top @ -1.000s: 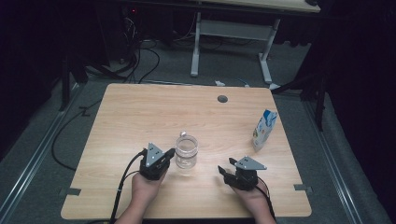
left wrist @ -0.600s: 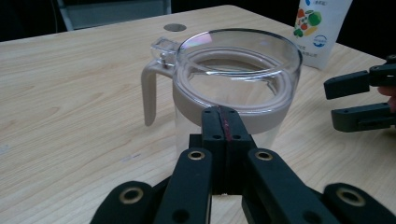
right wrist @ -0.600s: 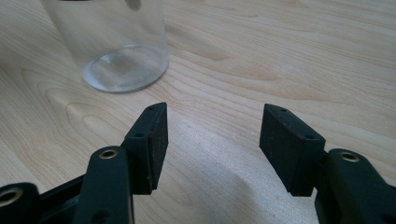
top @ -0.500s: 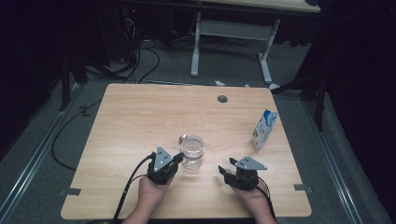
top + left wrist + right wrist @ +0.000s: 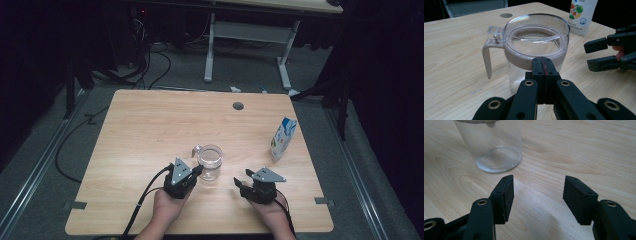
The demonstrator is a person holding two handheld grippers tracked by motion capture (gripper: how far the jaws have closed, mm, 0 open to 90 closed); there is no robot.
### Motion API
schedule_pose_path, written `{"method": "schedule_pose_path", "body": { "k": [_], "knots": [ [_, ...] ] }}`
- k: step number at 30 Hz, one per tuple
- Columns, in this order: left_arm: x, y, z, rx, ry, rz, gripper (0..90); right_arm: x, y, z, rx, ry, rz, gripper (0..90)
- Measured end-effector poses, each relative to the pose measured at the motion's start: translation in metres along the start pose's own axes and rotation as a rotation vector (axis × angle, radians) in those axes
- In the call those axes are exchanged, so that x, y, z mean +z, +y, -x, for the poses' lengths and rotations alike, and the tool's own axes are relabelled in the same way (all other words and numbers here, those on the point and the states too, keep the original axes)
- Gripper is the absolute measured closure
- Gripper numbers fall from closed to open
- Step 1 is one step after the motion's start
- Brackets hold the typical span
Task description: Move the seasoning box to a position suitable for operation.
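Clear plastic pitcher with a taupe collar band and handle (image 5: 210, 161) stands upright on the pale wood surface (image 5: 150, 125), near the front edge, handle at 10 o'clock. Left hand-held gripper (image 5: 543, 72): jaws pressed together, nothing between them, tips against the collar. Risk: a push that high could tip or skid the empty pitcher. Right hand-held gripper (image 5: 537, 195) gapes wide, low at 4 o'clock of the pitcher. Blue-and-white carton (image 5: 283, 138) at 2 o'clock: fruit graphics, print unreadable

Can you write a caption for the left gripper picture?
Shut left gripper nudges a clear pitcher, open right gripper nearby.
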State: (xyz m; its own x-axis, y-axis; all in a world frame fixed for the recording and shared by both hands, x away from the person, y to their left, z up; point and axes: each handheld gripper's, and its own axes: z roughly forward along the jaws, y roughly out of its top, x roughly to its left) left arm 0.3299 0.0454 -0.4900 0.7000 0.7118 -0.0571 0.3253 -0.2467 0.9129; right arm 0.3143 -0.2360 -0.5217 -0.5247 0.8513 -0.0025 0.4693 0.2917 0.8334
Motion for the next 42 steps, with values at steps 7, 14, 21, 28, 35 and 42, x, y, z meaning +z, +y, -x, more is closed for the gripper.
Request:
{"method": "schedule_pose_path", "body": {
  "k": [7, 14, 21, 28, 35, 42],
  "knots": [
    [-0.011, -0.001, -0.009, -0.010, 0.025, 0.010, 89.8, -0.001, 0.000, 0.001, 0.006, -0.002, 0.000, 44.9],
    [-0.020, 0.004, -0.037, -0.040, 0.047, -0.032, 80.5, 0.002, 0.005, -0.001, -0.002, 0.015, 0.004, 53.3],
    [-0.013, 0.009, -0.054, -0.028, 0.107, -0.038, 68.3, 0.005, 0.020, -0.006, -0.012, 0.026, 0.032, 59.5],
    [-0.002, 0.024, -0.062, -0.041, 0.110, -0.017, 65.0, 0.013, 0.051, -0.010, -0.048, 0.028, 0.079, 65.5],
    [0.000, 0.037, -0.067, -0.072, 0.105, 0.015, 80.0, 0.021, 0.055, -0.008, -0.018, 0.040, 0.088, 68.8],
    [0.009, 0.048, -0.062, -0.078, 0.088, 0.034, 89.9, 0.021, 0.045, -0.011, -0.046, 0.041, 0.082, 86.2]
  ]
}}
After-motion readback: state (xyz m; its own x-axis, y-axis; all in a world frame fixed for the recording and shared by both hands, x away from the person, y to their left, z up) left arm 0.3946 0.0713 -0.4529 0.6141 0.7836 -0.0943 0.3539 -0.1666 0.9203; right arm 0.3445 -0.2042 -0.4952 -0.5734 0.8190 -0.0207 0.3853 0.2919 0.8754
